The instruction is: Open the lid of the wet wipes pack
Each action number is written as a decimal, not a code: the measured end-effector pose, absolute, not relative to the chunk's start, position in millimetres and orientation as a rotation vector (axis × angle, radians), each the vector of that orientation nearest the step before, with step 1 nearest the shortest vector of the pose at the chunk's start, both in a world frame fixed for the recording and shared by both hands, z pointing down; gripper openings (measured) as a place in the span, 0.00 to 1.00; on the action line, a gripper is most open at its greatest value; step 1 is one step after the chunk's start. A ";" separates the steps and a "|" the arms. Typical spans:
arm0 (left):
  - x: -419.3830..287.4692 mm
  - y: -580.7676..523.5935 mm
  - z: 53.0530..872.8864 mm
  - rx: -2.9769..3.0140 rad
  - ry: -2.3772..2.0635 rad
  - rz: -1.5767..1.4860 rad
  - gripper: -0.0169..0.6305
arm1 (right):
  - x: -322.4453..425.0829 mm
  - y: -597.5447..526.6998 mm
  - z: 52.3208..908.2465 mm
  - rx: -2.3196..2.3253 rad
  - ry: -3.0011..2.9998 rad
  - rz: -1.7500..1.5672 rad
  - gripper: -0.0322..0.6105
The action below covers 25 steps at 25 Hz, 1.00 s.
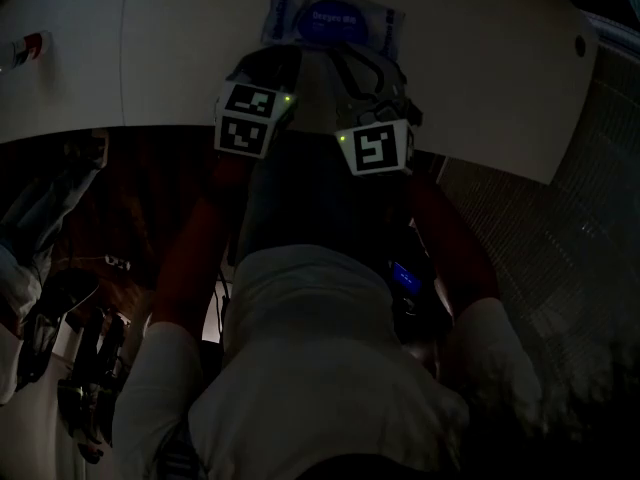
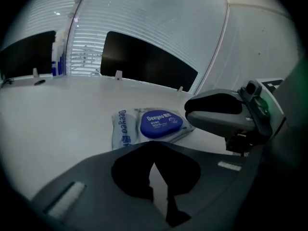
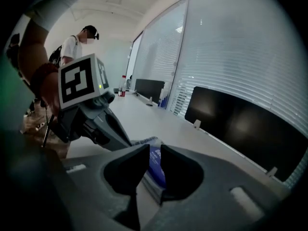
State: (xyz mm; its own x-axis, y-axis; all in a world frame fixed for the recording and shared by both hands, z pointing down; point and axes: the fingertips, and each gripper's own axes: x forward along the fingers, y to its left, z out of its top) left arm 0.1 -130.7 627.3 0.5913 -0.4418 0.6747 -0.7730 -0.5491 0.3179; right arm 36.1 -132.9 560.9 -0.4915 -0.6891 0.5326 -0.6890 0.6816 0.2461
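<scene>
The wet wipes pack (image 1: 330,18) lies flat on the white table (image 1: 180,48), and its round blue lid (image 2: 161,124) is down. In the head view both grippers hover at the pack's near edge, side by side. My left gripper (image 2: 154,146) points at the pack from just short of it, its fingertips meeting with nothing between them. My right gripper (image 3: 155,150) stands a little open, and the blue lid (image 3: 156,165) shows through the narrow gap beyond its tips. In the left gripper view the right gripper (image 2: 192,112) hangs just off the pack's right end, apart from it.
Dark monitors (image 2: 149,61) and window blinds (image 2: 144,18) line the far side of the table, with bottles (image 2: 57,57) at the far left. A person (image 3: 77,40) stands in the background. The table's near edge (image 1: 150,128) runs just under the grippers. Dark gear (image 1: 70,348) lies on the floor at left.
</scene>
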 end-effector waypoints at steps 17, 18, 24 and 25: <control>14.2 -134.9 650.2 2.183 -0.869 0.814 0.03 | 34.6 -136.9 611.2 0.851 -2.107 -0.365 0.20; 14.5 -134.8 650.5 2.183 -0.868 0.819 0.03 | 34.5 -136.9 612.2 0.843 -2.102 -0.376 0.20; 15.9 -133.1 654.0 2.183 -0.853 0.853 0.03 | 37.1 -138.2 616.2 0.832 -2.072 -0.415 0.20; 16.1 -132.7 654.6 2.183 -0.850 0.859 0.03 | 37.5 -138.6 616.1 0.834 -2.067 -0.420 0.20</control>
State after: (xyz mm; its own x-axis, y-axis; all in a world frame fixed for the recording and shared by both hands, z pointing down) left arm 16.1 -132.7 654.6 0.5782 -0.3284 0.7469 -0.7432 -0.5897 0.3161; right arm 37.5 -138.6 616.1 -0.4205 -0.6920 0.5867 -0.4085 0.7219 0.5586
